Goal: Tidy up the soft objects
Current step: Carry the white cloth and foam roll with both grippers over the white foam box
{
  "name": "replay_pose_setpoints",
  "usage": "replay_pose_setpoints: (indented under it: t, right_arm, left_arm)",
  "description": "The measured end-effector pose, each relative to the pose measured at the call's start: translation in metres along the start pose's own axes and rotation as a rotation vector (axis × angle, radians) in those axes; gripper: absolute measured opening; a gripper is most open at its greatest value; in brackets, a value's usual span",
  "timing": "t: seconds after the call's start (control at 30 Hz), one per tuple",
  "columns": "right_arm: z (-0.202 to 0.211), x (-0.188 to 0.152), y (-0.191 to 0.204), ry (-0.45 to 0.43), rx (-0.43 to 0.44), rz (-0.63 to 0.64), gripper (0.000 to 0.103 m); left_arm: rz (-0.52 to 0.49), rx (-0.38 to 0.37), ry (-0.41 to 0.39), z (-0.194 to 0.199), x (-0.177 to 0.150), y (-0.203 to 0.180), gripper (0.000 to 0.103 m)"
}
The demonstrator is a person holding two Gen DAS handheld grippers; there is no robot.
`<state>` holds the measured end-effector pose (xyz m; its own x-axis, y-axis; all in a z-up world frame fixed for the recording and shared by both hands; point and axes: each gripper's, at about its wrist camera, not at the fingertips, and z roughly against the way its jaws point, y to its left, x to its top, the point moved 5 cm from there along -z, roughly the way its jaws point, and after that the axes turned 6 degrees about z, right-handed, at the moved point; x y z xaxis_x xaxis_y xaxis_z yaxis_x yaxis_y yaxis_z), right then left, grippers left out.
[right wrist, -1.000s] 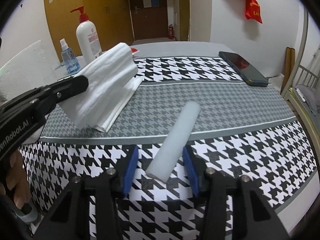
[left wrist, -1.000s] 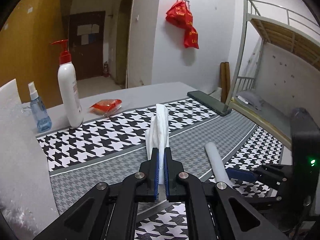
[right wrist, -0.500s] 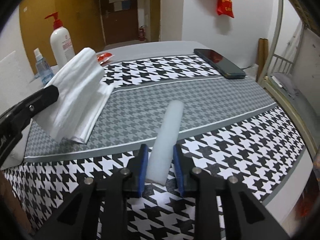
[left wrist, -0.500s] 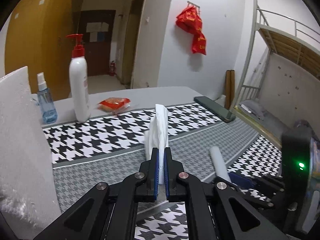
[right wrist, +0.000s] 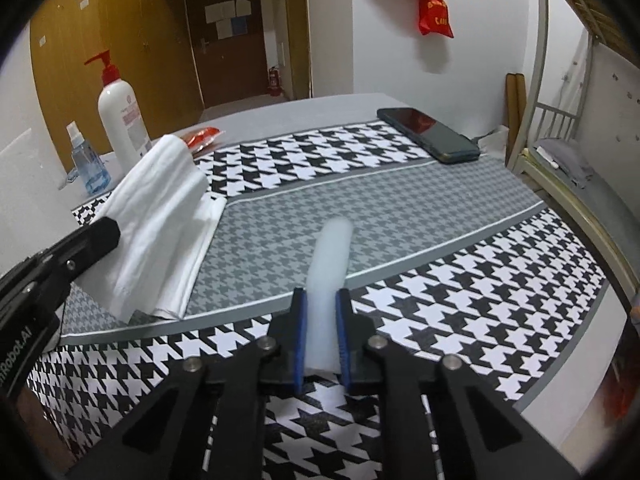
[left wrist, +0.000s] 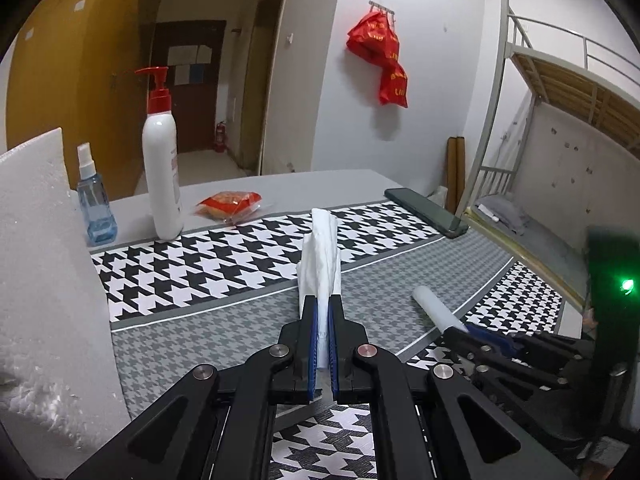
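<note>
Both soft items gripped, neither sorted yet.
Left gripper point(left wrist: 323, 334) pinches the white cloth point(left wrist: 320, 252); right gripper point(right wrist: 321, 338) squeezes the foam roll point(right wrist: 328, 268), seemingly lifted; placing remains.

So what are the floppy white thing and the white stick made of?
The folded white cloth looks like soft matte fabric or thick tissue: it creases and droops. The pale white cylinder looks like foam, with a dull, slightly see-through skin, and stays straight in the right gripper.

White towel point(right wrist: 160, 216), black-and-white houndstooth cloth point(right wrist: 460, 280), red bag point(left wrist: 380, 60).
</note>
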<state>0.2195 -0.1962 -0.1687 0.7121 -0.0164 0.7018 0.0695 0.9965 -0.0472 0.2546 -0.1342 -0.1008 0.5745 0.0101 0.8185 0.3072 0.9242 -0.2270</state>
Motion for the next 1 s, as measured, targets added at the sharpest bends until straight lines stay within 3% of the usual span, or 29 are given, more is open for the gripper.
replay_pose_setpoints:
  t: [1.0]
  right_arm:
    - [0.055, 0.023, -0.012, -0.158, 0.080, -0.023, 0.017]
  left_arm:
    - [-0.033, -0.035, -0.069, 0.033, 0.014, -0.018, 0.005]
